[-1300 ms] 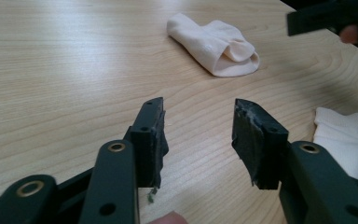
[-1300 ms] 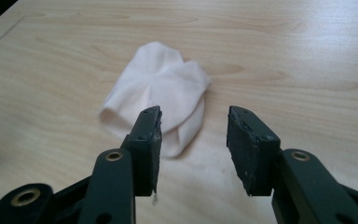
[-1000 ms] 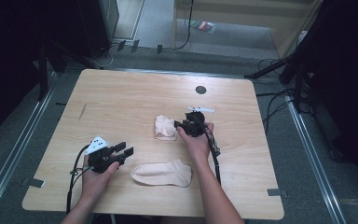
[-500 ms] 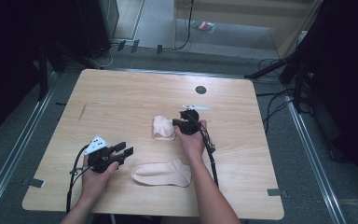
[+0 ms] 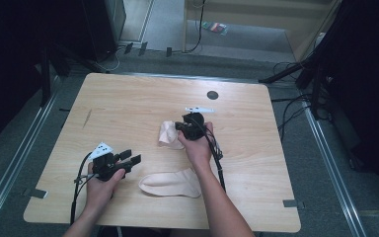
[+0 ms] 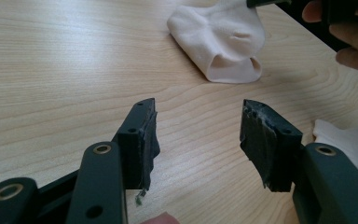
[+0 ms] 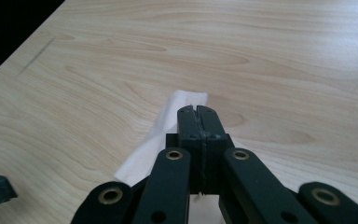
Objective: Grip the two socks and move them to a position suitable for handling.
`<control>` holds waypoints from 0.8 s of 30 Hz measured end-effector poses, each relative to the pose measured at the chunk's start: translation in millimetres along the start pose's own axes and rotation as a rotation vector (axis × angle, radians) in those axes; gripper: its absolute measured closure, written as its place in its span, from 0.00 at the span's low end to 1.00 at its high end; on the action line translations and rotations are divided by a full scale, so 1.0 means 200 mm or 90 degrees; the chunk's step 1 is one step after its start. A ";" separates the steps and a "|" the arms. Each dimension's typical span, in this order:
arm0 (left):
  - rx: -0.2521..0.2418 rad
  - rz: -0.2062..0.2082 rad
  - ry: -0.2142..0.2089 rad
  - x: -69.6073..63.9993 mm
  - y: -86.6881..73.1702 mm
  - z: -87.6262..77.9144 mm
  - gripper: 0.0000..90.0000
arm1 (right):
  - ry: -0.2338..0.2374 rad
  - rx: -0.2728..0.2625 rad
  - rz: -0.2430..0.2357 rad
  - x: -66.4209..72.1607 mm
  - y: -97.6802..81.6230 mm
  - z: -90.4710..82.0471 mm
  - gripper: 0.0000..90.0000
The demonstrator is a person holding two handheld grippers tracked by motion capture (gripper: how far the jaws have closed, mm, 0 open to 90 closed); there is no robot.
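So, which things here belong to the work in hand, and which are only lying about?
Belonging to the work:
- bunched sock, pinched by the shut right gripper
- flat sock near the table's front edge
- left gripper, jaws apart, nothing between them

Lying about:
- dark round spot on the table
- cables on the floor

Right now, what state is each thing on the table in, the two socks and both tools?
Far sock: bunched, one end pinched and lifted by the right tool.
Near sock: lying flat on the table, untouched.
Right tool: shut on the far sock.
Left tool: open, nothing between its jaws, which have just been opening.
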State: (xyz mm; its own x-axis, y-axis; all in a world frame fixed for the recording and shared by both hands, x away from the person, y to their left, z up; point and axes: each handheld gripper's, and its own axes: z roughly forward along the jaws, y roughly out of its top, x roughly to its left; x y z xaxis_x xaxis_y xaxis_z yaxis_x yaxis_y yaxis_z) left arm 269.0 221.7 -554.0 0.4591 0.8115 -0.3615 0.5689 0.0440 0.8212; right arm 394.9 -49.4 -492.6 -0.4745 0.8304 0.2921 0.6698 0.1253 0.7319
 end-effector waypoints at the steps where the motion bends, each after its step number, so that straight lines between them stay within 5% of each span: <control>1: 0.000 0.000 -0.001 0.00 0.00 0.00 0.50 | 0.000 -0.005 -0.007 0.03 0.02 -0.01 1.00; 5: -0.002 0.003 -0.004 0.00 0.00 0.00 0.50 | 0.014 -0.014 -0.008 0.08 0.06 -0.01 1.00; 8: -0.002 0.004 -0.005 0.00 0.00 0.00 0.50 | 0.015 -0.006 -0.042 0.16 0.07 0.02 1.00; 14: -0.004 -0.006 0.002 0.00 0.00 0.00 0.47 | 0.045 -0.004 -0.038 0.25 0.09 0.06 1.00; 21: 0.023 0.006 0.031 -0.03 0.06 0.08 0.32 | 0.071 -0.018 -0.057 0.37 0.18 0.02 1.00; 24: 0.034 0.023 0.077 -0.05 0.10 0.13 0.30 | 0.096 -0.037 -0.054 0.40 0.22 -0.03 1.00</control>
State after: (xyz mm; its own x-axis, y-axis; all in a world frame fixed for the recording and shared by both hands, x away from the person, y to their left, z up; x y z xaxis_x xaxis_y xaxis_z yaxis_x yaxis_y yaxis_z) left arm 294.1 198.2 -544.7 0.3971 0.8761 -0.2733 0.5905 -0.0159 0.8069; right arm 382.6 19.4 -432.1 -0.6114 0.7263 0.3141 0.5916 0.1560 0.7910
